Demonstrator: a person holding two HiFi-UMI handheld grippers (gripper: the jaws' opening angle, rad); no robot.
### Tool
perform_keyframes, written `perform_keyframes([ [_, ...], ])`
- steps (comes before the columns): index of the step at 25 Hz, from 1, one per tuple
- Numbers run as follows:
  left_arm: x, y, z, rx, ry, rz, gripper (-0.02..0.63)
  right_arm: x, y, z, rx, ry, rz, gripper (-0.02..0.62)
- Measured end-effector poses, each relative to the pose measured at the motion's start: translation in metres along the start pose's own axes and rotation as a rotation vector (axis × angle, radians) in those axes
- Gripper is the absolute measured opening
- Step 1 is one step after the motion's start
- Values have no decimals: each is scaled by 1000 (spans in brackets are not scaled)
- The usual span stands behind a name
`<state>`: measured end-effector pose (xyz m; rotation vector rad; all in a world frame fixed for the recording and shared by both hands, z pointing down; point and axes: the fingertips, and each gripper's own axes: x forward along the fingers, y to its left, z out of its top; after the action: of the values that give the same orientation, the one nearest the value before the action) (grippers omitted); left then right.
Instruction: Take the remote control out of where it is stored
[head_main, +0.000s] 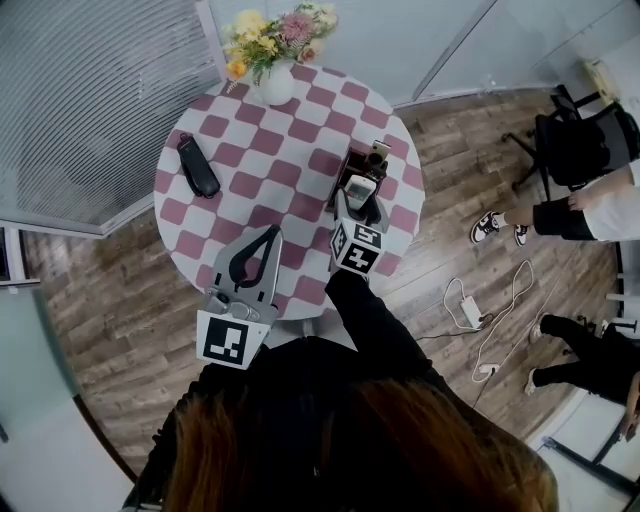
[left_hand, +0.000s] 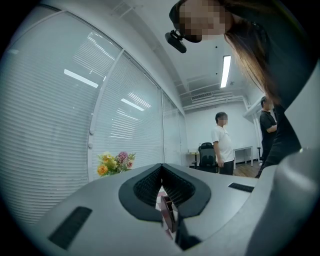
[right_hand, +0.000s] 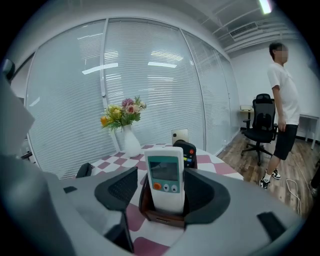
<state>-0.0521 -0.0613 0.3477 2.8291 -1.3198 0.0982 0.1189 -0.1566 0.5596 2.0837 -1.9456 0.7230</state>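
**White remote framed, grip not yet made**

It stands upright in a brown holder at the right edge of the checked table, with a black remote just behind it. The right gripper has its jaws spread wide on either side of the white remote, and the pads are not pressing on it. The left gripper is clenched on nothing over the table's near edge. This looks like the approach just before the grasp. The next move calls for closing squarely on the remote's upper body, then lifting straight up so the holder does not tip.
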Motion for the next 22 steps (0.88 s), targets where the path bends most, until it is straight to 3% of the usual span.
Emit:
perform_keyframes([
  [12,-8,6,-4,-5,15,23,9,19,-11,-3,56,14,-65,275],
  [22,-9,11,-7,-11,15,48,9,18,-11,-4,-1,8,-6,270],
])
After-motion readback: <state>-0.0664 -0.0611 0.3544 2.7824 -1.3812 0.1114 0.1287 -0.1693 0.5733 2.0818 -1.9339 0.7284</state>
